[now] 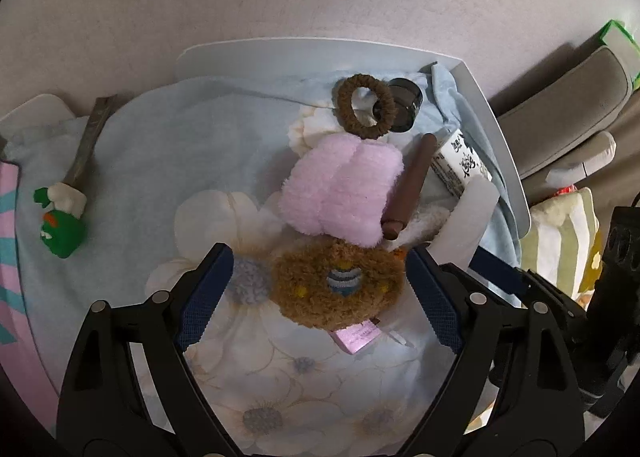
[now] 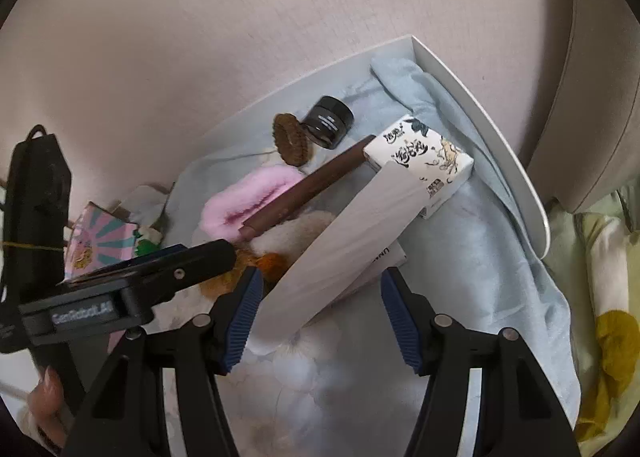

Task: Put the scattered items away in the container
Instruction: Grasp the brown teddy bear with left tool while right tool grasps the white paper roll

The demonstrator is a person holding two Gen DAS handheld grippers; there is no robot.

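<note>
While the left gripper (image 1: 320,281), spread wide, straddles the fuzzy brown plush toy (image 1: 336,285) at six o'clock of the white tray (image 1: 320,51), close squarely; right gripper (image 2: 322,321), half-open, brackets a white box (image 2: 344,233), unpressed.

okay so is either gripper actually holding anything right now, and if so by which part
Nothing is held. The left gripper has its jaws wide open either side of the brown plush, not touching it. The right gripper straddles the white box; contact cannot be told.
</note>
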